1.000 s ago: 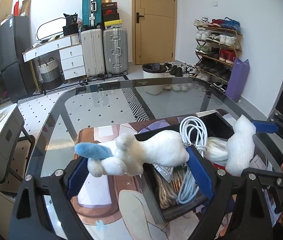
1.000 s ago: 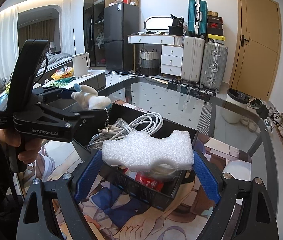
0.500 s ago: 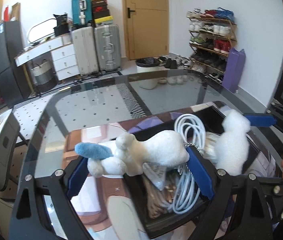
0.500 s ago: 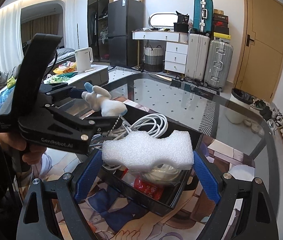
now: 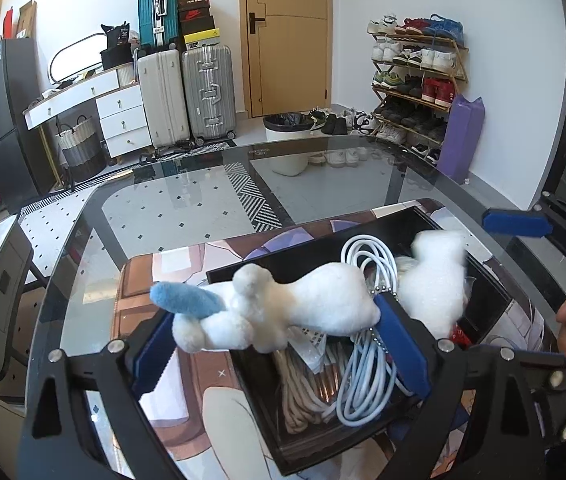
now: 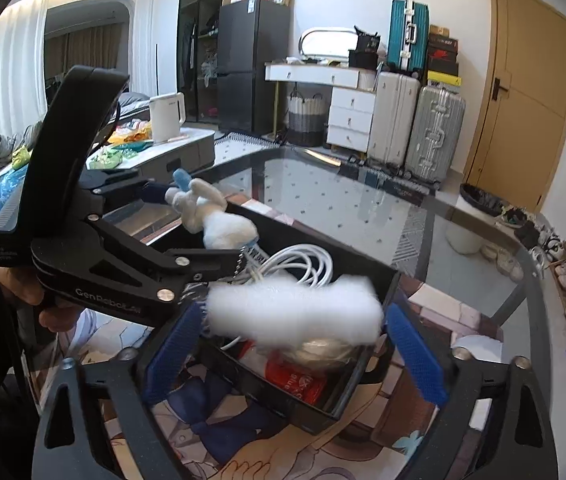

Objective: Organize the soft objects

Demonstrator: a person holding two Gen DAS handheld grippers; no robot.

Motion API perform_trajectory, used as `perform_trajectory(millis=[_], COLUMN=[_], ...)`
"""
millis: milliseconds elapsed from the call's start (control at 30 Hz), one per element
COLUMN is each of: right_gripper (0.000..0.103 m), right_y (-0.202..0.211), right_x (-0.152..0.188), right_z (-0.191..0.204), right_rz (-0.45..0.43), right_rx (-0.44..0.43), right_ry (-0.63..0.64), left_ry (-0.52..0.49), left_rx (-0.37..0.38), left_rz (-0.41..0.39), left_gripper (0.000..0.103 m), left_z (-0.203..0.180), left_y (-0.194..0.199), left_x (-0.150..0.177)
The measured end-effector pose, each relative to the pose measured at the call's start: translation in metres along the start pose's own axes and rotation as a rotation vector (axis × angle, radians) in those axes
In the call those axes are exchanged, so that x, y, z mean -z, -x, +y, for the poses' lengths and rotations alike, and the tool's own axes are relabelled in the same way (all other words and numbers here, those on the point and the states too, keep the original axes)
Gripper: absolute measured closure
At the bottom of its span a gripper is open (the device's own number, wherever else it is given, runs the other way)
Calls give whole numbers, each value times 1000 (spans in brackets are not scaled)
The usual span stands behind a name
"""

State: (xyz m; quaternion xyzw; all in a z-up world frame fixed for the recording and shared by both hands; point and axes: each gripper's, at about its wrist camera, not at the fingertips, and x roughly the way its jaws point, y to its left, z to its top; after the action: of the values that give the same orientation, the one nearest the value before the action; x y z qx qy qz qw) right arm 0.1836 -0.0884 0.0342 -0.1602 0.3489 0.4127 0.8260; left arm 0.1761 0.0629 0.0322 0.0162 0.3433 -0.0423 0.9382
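Observation:
My left gripper point(image 5: 279, 340) is shut on a white plush toy with a blue ear point(image 5: 279, 312) and holds it over the near left corner of a black bin point(image 5: 311, 264). It also shows in the right wrist view point(image 6: 211, 216). My right gripper point(image 6: 295, 344) has opened; the white foam piece point(image 6: 295, 312) is blurred between its blue pads, just over the bin point(image 6: 379, 276). In the left wrist view the foam point(image 5: 435, 280) is over the bin's right part. The bin holds a coiled white cable point(image 5: 363, 368), a rope point(image 5: 299, 384) and a red can point(image 6: 295, 380).
The bin rests on a printed mat point(image 5: 187, 384) on a glass table point(image 5: 187, 208). Beyond the table stand suitcases point(image 5: 187, 92), a white bin point(image 5: 287, 144), a shoe rack point(image 5: 415, 80) and a door. A side cabinet with a kettle point(image 6: 167, 116) stands at the left.
The right gripper's jaws have spread and the foam has come loose, blurred and dropping toward the bin. My left gripper with the plush has moved over the bin.

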Motion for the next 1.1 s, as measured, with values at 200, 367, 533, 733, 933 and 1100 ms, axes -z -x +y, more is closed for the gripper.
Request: perform_trajectory(millis=[200, 367, 533, 733, 933, 1100], right_gripper=[1, 1, 1, 1, 1, 1], right_y=[13, 23, 33, 43, 48, 47], right_x=[6, 14, 21, 27, 32, 32], right_z=[-7, -14, -14, -3, 3, 1], right_rz=[-24, -41, -67, -111, -153, -171], right_rx=[18, 9, 3, 2, 6, 13], right_ry=[-37, -93, -125, -142, -149, -150], left_ry=[-1, 4, 47, 94, 87, 57], left_rx=[8, 10, 12, -2, -30, -61], left_rz=[-54, -96, -101, -94, -103, -104], left_gripper=[4, 0, 0, 0, 0, 0], left_z=[-3, -5, 1, 6, -1, -7], left_y=[17, 31, 39, 43, 45, 43], left_x=[0, 4, 13, 27, 37, 43])
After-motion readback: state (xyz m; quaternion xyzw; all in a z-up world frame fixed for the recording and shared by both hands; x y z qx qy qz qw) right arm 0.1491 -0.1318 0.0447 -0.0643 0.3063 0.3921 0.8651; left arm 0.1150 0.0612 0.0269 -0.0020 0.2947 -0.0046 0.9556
